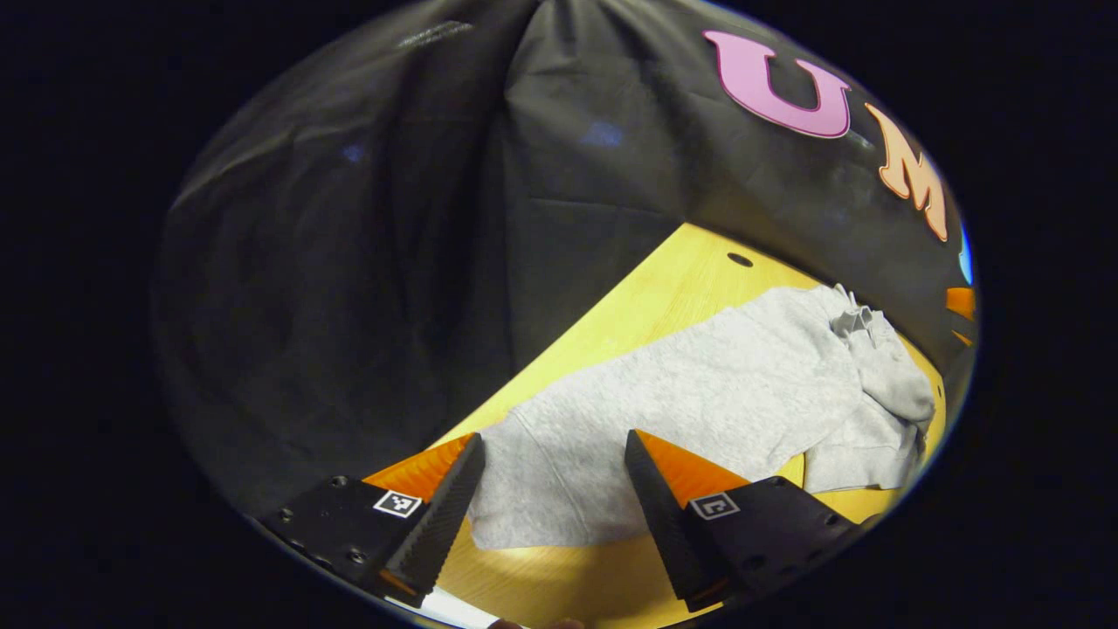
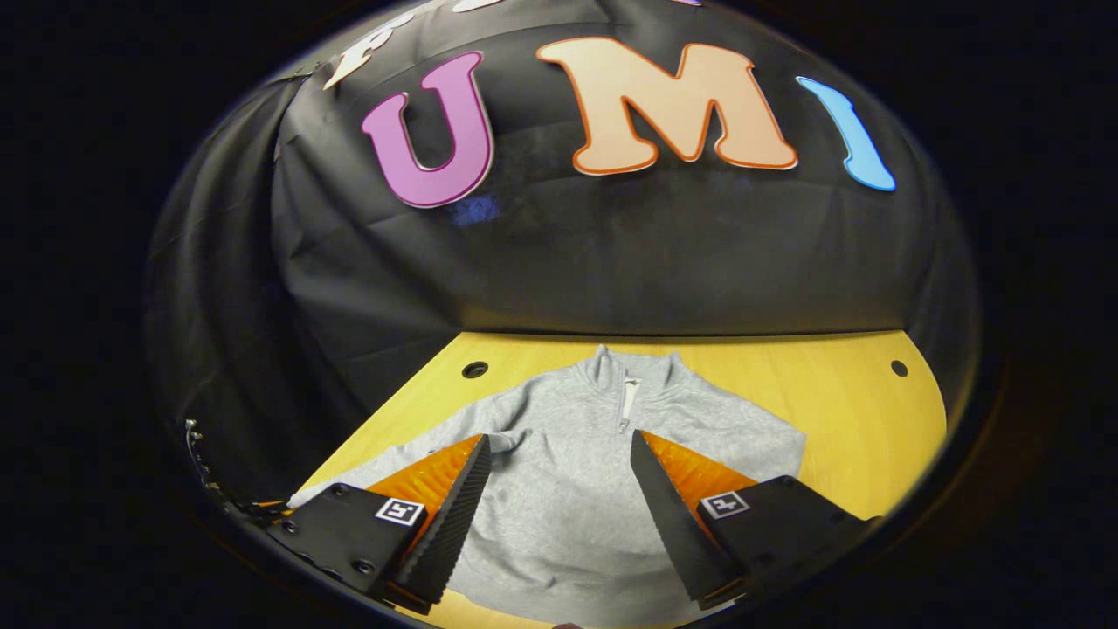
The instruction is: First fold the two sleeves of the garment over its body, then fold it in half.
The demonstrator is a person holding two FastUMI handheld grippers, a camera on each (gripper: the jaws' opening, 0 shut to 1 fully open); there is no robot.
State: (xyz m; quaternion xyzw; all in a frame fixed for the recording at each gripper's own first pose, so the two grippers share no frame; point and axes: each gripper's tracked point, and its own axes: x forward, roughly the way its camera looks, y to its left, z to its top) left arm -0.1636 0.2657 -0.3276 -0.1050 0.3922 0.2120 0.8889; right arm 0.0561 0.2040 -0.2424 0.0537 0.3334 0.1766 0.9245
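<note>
On table: grey garment, flat, collar away, ready for sleeve folds. Left hand-held gripper and right hand-held gripper both spread, empty, poised above.

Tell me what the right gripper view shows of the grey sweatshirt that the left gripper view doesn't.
The right gripper view looks at the grey zip-neck sweatshirt head-on: stand-up collar, short zipper, both shoulders. The left gripper view takes it from the side: a bunched far end and the near edge between the left gripper's fingers. Both show it lying on the yellow wooden table, both grippers open, the right gripper too.
</note>
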